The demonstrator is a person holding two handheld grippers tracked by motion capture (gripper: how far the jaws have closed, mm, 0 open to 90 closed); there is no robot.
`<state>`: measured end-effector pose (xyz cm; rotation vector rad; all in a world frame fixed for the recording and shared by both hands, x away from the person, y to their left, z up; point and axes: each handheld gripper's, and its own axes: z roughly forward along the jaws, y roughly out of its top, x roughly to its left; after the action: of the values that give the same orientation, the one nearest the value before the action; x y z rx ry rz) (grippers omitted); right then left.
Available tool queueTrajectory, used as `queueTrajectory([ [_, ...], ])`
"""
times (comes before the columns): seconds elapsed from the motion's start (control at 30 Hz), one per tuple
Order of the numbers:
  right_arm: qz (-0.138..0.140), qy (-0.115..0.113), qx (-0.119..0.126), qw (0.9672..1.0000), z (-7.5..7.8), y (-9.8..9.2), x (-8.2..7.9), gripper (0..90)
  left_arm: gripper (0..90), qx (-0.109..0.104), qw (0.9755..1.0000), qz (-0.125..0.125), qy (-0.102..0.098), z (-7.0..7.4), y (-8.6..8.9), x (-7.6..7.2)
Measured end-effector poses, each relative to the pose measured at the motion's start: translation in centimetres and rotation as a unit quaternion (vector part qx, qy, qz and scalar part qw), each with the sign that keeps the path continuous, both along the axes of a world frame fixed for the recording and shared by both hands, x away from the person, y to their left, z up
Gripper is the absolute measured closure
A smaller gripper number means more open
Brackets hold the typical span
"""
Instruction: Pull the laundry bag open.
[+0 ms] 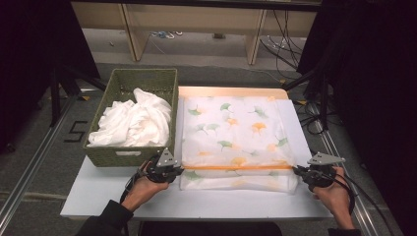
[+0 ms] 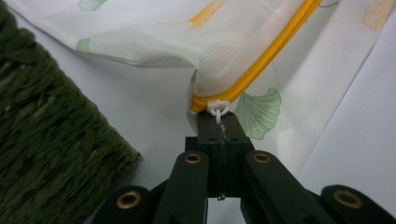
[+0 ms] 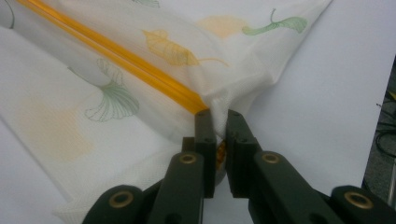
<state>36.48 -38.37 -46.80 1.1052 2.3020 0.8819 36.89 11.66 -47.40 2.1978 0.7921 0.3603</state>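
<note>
A mesh laundry bag (image 1: 236, 142) printed with ginkgo leaves lies flat on the white table (image 1: 98, 189), just right of a green woven basket (image 1: 129, 155) holding white cloth (image 1: 133, 120). The left gripper (image 1: 172, 169) is clamped on the white zipper pull (image 2: 218, 106) at one end of the orange zipper (image 1: 236, 167), while the right gripper (image 1: 301, 172) pinches the bag's fabric at the other end, apparently to keep the zipper line taut so the slider can run. The only legible writing is a black "5" (image 1: 74, 132) on the floor left of the table.
</note>
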Motion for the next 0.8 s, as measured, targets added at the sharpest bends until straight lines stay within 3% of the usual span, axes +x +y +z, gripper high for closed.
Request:
queueTrajectory([
  [0.1, -0.008, 0.008, 0.000, 0.9999, -0.3, 0.1, 0.0, 77.6, 88.1, -0.003, 1.0000, -0.004, 0.002, -0.1, 0.0, 0.1],
  [0.13, -0.028, 0.026, 0.005, 0.9993, -0.3, 0.3, -0.2, 68.6, 88.1, -0.007, 1.0000, 0.002, 0.005, -0.3, -0.1, 0.1],
  [0.17, -0.034, 0.017, -0.013, 0.9992, -0.4, 0.6, 0.0, 55.1, 88.0, -0.006, 1.0000, 0.004, 0.006, -0.3, 0.0, 0.2],
  [0.2, -0.034, 0.017, -0.013, 0.9992, -0.4, 0.6, 0.0, 55.1, 88.0, -0.006, 1.0000, 0.004, 0.006, -0.3, 0.0, 0.2],
  [0.3, -0.014, -0.032, -0.025, 0.9991, 0.6, 1.6, 0.0, 44.7, 87.9, -0.017, 0.9998, 0.000, 0.008, -0.1, -0.1, 0.2],
  [0.37, -0.020, -0.037, -0.015, 0.9990, 1.0, 2.1, -0.1, 43.6, 88.0, -0.015, 0.9999, 0.001, 0.007, 0.0, -0.1, 0.2],
  [0.4, -0.009, -0.049, -0.010, 0.9987, 1.3, 2.6, 0.1, 43.1, 87.9, -0.022, 0.9997, 0.002, 0.007, 0.1, -0.2, 0.2],
  [0.43, -0.008, -0.047, 0.013, 0.9988, 1.6, 3.5, 0.0, 42.7, 87.9, -0.026, 0.9996, 0.001, 0.005, 0.1, -0.2, 0.2],
  [0.5, 0.025, -0.055, 0.034, 0.9976, 1.7, 5.6, 0.6, 41.7, 87.9, -0.023, 0.9997, -0.001, 0.003, 0.3, -0.2, 0.1],
  [0.53, 0.025, -0.055, 0.034, 0.9976, 1.7, 5.6, 0.6, 41.7, 87.9, -0.026, 0.9997, 0.002, 0.002, 0.3, -0.3, 0.1],
  [0.6, 0.054, -0.049, 0.045, 0.9963, 1.5, 7.3, 1.2, 41.5, 87.9, -0.032, 0.9995, 0.001, 0.003, 0.4, -0.3, 0.1],
  [0.63, 0.056, -0.047, 0.048, 0.9962, 1.4, 8.2, 1.4, 41.2, 87.9, -0.033, 0.9995, -0.003, 0.002, 0.4, -0.3, 0.1],
  [0.67, 0.085, -0.041, 0.036, 0.9949, 1.1, 9.8, 2.1, 40.2, 87.9, -0.034, 0.9994, 0.000, 0.002, 0.4, -0.3, 0.1],
  [0.8, 0.112, -0.041, 0.023, 0.9926, 0.4, 11.7, 2.7, 40.2, 87.9, -0.037, 0.9993, 0.001, 0.002, 0.5, -0.2, 0.2],
])
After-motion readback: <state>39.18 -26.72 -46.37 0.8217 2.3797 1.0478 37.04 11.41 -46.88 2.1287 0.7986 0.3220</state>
